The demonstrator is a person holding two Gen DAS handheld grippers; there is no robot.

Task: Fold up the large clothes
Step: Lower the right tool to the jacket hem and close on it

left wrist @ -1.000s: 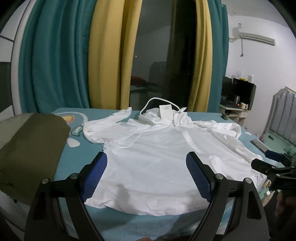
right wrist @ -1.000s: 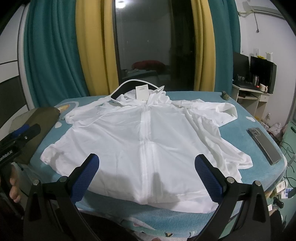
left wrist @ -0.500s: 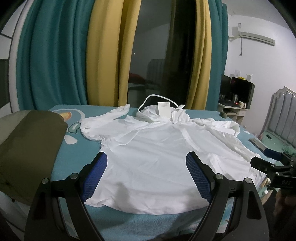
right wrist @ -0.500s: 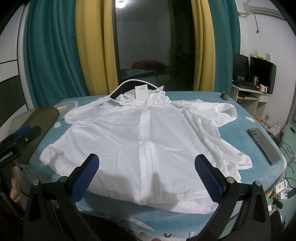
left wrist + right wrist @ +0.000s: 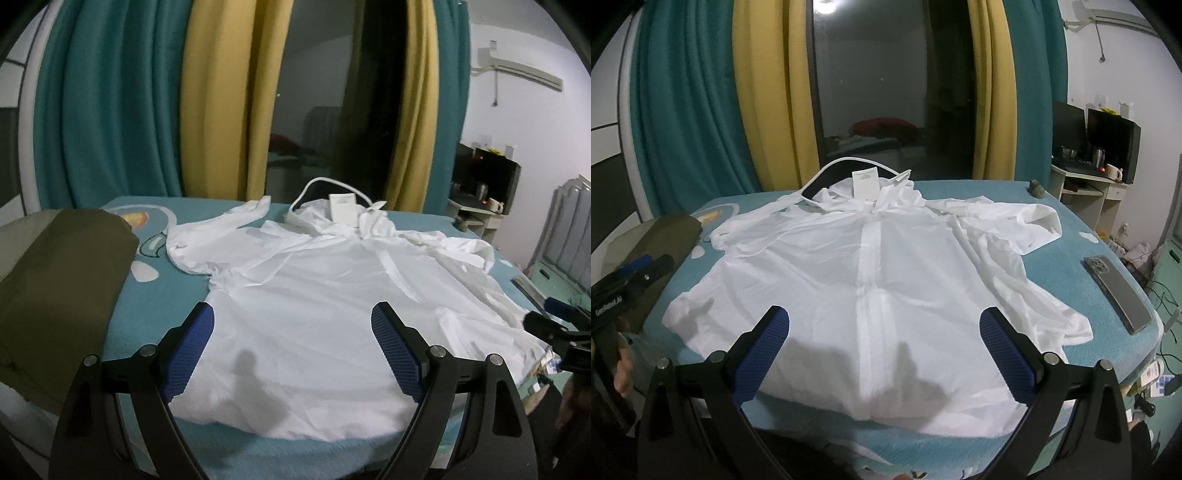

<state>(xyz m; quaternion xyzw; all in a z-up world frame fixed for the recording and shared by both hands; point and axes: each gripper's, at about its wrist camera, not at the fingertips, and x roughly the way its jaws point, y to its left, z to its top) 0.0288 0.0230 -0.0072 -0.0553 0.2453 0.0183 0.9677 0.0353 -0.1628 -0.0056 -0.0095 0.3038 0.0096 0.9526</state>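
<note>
White jacket (image 5: pixel 871 280): thin, smooth cloth, faintly translucent, creased. Beneath it, teal cover (image 5: pixel 1082 254): matt, terry-like nap. Left of the jacket, olive cloth (image 5: pixel 62 295), matt. Right of it, phone (image 5: pixel 1117 291), glossy. Claw pads (image 5: pixel 188 354): blue, textured grid; arms matt black plastic, metal rivets.

Each hand-held gripper is a black frame with two angled fingers, the left (image 5: pixel 291 343) and the right (image 5: pixel 884 339) alike. Textured blue pads (image 5: pixel 188 350) line the inner faces, round silver screws (image 5: pixel 147 350) sit at the joints, and white lettering (image 5: pixel 605 306) marks the left body.
</note>
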